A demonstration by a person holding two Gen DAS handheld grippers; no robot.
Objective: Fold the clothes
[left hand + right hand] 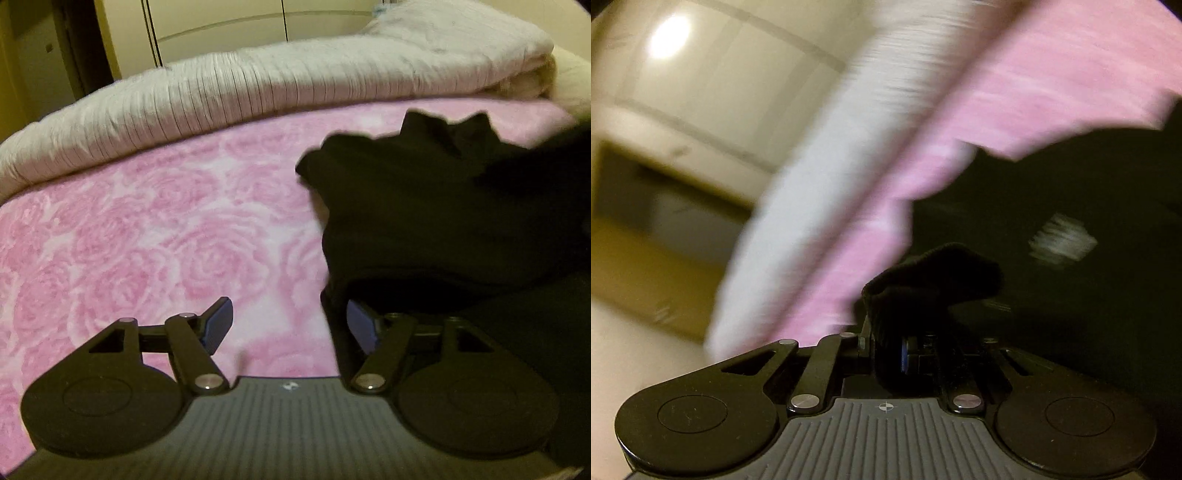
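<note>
The black knitted garment (436, 206) lies bunched at the right of the pink rose-patterned fleece blanket (147, 236), its ragged end pointing toward the white ribbed quilt (221, 96) behind; its long axis cannot be made out, since the frame cuts it off at the right. The left gripper (291, 325) stands released, its 2 blue pads apart over bare blanket. The right gripper (905, 354) is clenched on a thick fold of the garment; that view is heavily blurred.

bed (147, 229) under pink rose-print cover
black garment (424, 206) lies on it; pale ribbed quilt (229, 96) rolled along far edge.
</note>
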